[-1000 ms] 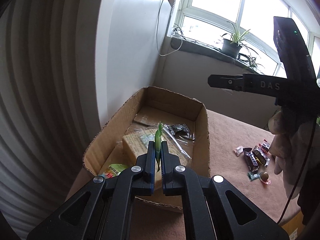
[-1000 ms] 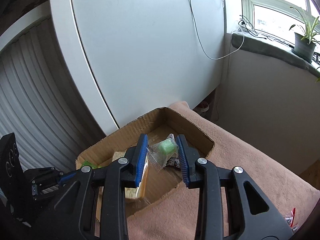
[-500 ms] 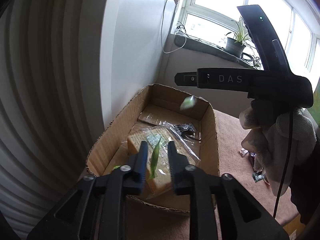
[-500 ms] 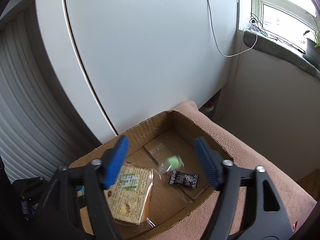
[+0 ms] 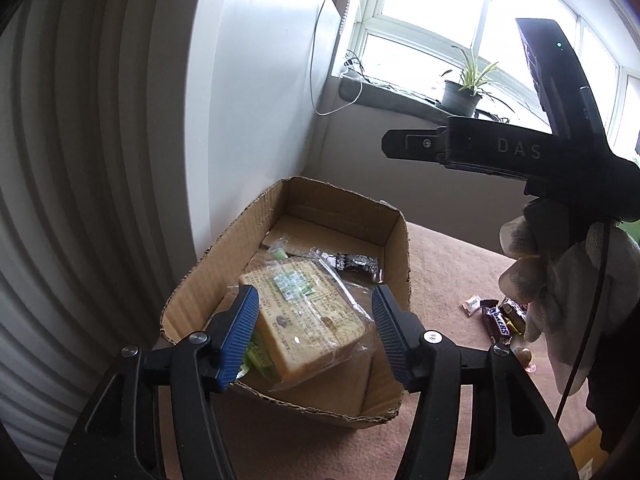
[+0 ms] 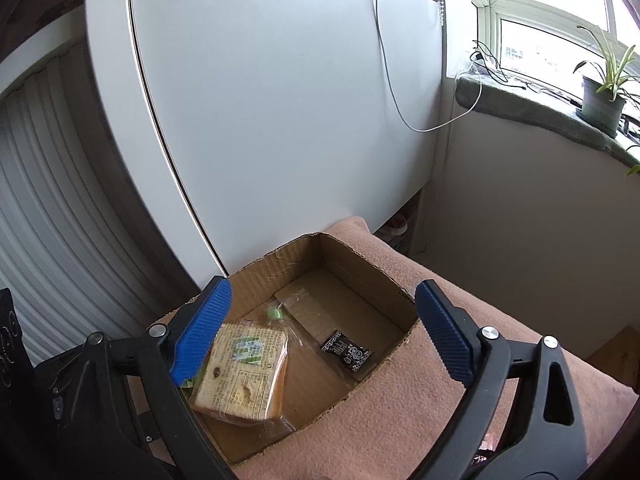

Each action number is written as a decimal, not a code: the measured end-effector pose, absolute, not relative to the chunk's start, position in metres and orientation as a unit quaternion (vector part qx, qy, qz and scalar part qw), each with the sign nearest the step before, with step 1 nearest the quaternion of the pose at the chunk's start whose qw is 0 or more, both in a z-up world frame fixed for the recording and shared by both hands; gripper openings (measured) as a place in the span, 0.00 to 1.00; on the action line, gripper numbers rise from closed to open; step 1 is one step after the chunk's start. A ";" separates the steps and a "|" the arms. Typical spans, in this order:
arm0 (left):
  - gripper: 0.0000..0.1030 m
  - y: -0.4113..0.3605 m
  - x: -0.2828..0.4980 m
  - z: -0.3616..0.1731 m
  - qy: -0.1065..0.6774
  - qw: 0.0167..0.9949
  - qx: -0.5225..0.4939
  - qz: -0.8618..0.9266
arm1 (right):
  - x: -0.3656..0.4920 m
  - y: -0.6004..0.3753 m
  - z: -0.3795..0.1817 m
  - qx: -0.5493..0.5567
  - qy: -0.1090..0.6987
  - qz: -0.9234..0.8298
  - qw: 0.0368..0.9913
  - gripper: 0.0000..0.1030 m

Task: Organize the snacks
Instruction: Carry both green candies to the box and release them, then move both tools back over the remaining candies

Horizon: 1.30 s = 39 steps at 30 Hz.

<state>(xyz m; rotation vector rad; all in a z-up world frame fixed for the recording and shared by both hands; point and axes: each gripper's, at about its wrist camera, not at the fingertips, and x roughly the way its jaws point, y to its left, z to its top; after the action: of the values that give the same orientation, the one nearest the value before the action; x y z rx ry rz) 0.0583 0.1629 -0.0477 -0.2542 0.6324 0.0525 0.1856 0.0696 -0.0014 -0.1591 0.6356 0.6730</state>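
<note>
Snacks are piling up in the cardboard box [image 5: 396, 240]: wrapped bread [image 5: 304, 312], green candy [image 6: 274, 313], black packet [image 6: 347, 351]. Your left tool [image 5: 314, 326] and right tool [image 6: 322, 330] have just been opening, gaping empty. Chocolate bars [image 5: 498, 318] are waiting on the tabletop [image 5: 452, 280].

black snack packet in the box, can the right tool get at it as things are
Probably yes. The right tool is open and empty above the cardboard box, whose top is open. The black snack packet lies bare on the box floor, apart from the wrapped bread.
</note>
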 end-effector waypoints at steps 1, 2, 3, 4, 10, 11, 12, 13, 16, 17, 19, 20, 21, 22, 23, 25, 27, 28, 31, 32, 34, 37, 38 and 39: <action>0.57 0.161 0.056 -0.046 0.308 0.943 -0.124 0.024 | 0.182 0.063 0.002 -0.072 0.305 0.324 0.893 0.92; 0.57 0.159 0.055 -0.044 0.305 0.944 -0.124 0.022 | 0.179 0.056 0.004 -0.068 0.303 0.322 0.894 0.92; 0.56 0.156 0.053 -0.042 0.303 0.945 -0.124 0.020 | 0.177 0.048 0.007 -0.064 0.300 0.319 0.897 0.92; 0.56 0.154 0.052 -0.040 0.300 0.946 -0.123 0.018 | 0.174 0.041 0.010 -0.061 0.297 0.315 0.899 0.92; 0.56 0.134 0.045 -0.032 0.291 0.949 -0.118 0.002 | 0.156 -0.006 0.020 -0.047 0.287 0.299 0.909 0.92; 0.56 0.129 0.044 -0.031 0.291 0.950 -0.117 -0.002 | 0.152 -0.015 0.022 -0.045 0.284 0.296 0.911 0.92; 0.56 0.126 0.044 -0.030 0.290 0.950 -0.116 -0.006 | 0.148 -0.024 0.023 -0.043 0.282 0.292 0.913 0.92; 0.56 0.122 0.043 -0.030 0.290 0.950 -0.114 -0.010 | 0.145 -0.032 0.023 -0.040 0.282 0.290 0.914 0.92; 0.56 0.109 0.043 -0.029 0.290 0.950 -0.112 -0.021 | 0.135 -0.060 0.021 -0.036 0.283 0.282 0.916 0.92; 0.56 0.105 0.044 -0.029 0.291 0.950 -0.111 -0.025 | 0.132 -0.069 0.020 -0.035 0.285 0.278 0.917 0.92; 0.56 0.095 0.045 -0.030 0.294 0.949 -0.109 -0.033 | 0.126 -0.089 0.017 -0.033 0.287 0.270 0.919 0.92; 0.56 0.091 0.046 -0.031 0.296 0.948 -0.108 -0.038 | 0.123 -0.100 0.014 -0.031 0.289 0.265 0.919 0.92; 0.56 0.086 0.047 -0.033 0.299 0.947 -0.107 -0.044 | 0.120 -0.109 0.011 -0.029 0.292 0.260 0.920 0.92; 0.56 0.080 0.047 -0.034 0.301 0.946 -0.105 -0.049 | 0.118 -0.119 0.008 -0.025 0.295 0.255 0.921 0.92; 0.56 0.074 0.049 -0.036 0.305 0.945 -0.103 -0.056 | 0.115 -0.130 0.004 -0.021 0.299 0.250 0.921 0.92; 0.56 0.061 0.050 -0.040 0.312 0.943 -0.098 -0.067 | 0.111 -0.149 -0.007 -0.012 0.309 0.238 0.921 0.92; 0.55 0.049 0.053 -0.044 0.320 0.939 -0.093 -0.080 | 0.106 -0.166 -0.019 -0.004 0.319 0.229 0.920 0.92; 0.54 0.044 0.056 -0.046 0.324 0.938 -0.091 -0.086 | 0.105 -0.173 -0.026 -0.001 0.325 0.224 0.919 0.92; 0.53 0.027 0.062 -0.052 0.337 0.932 -0.086 -0.103 | 0.102 -0.194 -0.045 0.010 0.342 0.205 0.917 0.92; 0.53 0.022 0.064 -0.054 0.341 0.930 -0.085 -0.108 | 0.102 -0.200 -0.051 0.016 0.347 0.200 0.916 0.92; 0.53 0.014 0.068 -0.059 0.349 0.926 -0.081 -0.115 | 0.104 -0.211 -0.062 0.027 0.356 0.190 0.915 0.92; 0.53 0.004 0.077 -0.063 0.358 0.922 -0.079 -0.124 | 0.107 -0.225 -0.075 0.033 0.361 0.171 0.916 0.92; 0.53 0.001 0.080 -0.064 0.361 0.921 -0.079 -0.127 | 0.108 -0.227 -0.078 0.031 0.363 0.165 0.917 0.92; 0.53 -0.002 0.083 -0.065 0.363 0.920 -0.079 -0.129 | 0.110 -0.230 -0.081 0.028 0.365 0.160 0.917 0.92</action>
<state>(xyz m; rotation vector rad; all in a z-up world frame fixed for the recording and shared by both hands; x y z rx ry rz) 0.0828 -0.0019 -0.0652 -0.1620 0.7456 -0.2656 0.1095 -0.2304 -0.0806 0.0578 0.7513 0.3297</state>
